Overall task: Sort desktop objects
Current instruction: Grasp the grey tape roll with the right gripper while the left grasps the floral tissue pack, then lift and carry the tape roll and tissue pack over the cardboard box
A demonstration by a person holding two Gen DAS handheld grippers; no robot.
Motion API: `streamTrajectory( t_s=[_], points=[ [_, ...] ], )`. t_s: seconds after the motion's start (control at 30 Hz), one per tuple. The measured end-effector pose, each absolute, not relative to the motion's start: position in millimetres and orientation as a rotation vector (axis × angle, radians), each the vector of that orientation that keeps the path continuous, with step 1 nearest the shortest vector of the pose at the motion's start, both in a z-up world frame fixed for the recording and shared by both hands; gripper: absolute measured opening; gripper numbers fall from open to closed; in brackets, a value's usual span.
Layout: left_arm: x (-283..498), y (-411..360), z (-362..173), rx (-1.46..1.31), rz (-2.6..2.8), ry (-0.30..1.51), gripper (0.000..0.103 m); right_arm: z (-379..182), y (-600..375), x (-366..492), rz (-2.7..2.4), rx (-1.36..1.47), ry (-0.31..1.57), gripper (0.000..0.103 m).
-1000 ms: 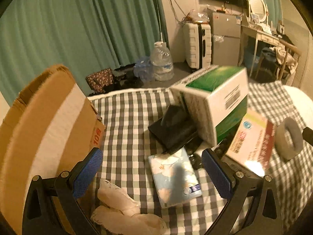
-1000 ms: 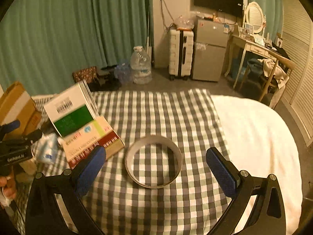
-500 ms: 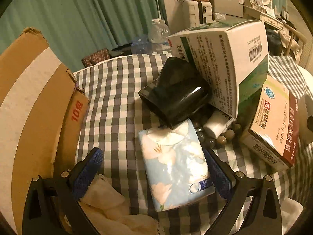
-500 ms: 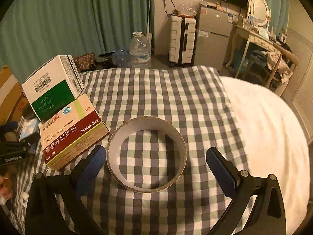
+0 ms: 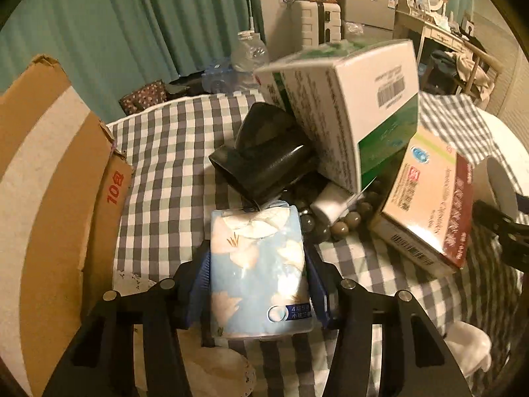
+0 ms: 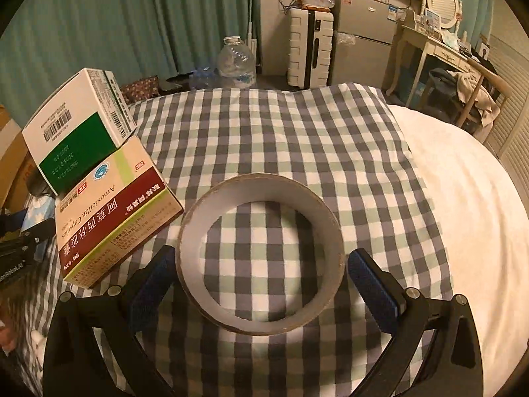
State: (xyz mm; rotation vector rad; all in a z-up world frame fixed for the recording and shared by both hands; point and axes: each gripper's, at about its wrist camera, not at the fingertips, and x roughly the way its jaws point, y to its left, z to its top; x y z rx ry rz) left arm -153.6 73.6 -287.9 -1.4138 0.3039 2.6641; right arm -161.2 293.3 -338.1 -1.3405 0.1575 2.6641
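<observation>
- Tissue pack: glossy plastic film, floral print.
- Tape ring: matt cardboard.
- Checked cloth: woven, matt.
- Medicine boxes: smooth coated card.
- Black pouch: shiny plastic.
- Carton: rough corrugated cardboard.

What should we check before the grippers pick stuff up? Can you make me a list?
1. Tissue pack sits between the left gripper pads: ok; the jaws are closing, and the pads look to be against its sides.
2. Tape ring sits between the right gripper pads: ok; the jaws are closing, with a small gap on the right side.
3. Nothing lies on the tissue pack: not ok; the black pouch overlaps its far end.
4. Red medicine box is apart from the ring: cannot tell; it is very close.
5. Green box is stable: not ok; it leans tilted on the red box.
</observation>
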Motion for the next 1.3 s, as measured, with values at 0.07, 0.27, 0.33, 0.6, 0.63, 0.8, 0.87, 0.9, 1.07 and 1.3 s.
streamTrajectory(
  t_s=[0.07,0.27,0.33,0.6,0.63,0.8,0.87,0.9,1.07,1.3],
  points=[
    [-149.2,75.4,-281.8,-1.387,2.663,0.305,0.054,-335.7,289.4,-160.4,2.667,-1.331,0.145,0.082],
    [-139.8,82.4,-270.4,-1.333,2.653,0.309,0.054,-325.7,280.0,-154.2,2.705,-1.288,0.163,0.082],
    [-142.0,81.3,-267.3,-1.323,2.652,0.304,0.054,-320.2,279.9,-152.4,2.705,-1.272,0.17,0.082],
    [-150.3,79.5,-244.0,-1.245,2.671,0.28,0.054,-291.2,285.9,-144.0,2.713,-1.217,0.2,0.082],
    [-149.8,79.5,-240.0,-1.234,2.674,0.28,0.054,-287.7,285.5,-142.4,2.714,-1.212,0.202,0.082],
    [-138.8,78.4,-211.4,-1.159,2.688,0.273,0.054,-266.1,278.5,-131.9,2.733,-1.171,0.188,0.082],
    [-133.2,77.6,-200.4,-1.128,2.698,0.269,0.054,-256.5,275.2,-126.3,2.745,-1.144,0.185,0.082],
    [-130.0,77.8,-194.9,-1.112,2.703,0.267,0.054,-250.5,272.3,-122.9,2.752,-1.124,0.186,0.082],
    [-117.0,75.0,-167.7,-1.031,2.725,0.273,0.054,-222.7,262.0,-109.3,2.78,-1.053,0.175,0.082],
    [-96.7,70.3,-136.8,-0.958,2.745,0.264,0.054,-188.6,245.2,-88.8,2.806,-0.971,0.152,0.082]
  ],
)
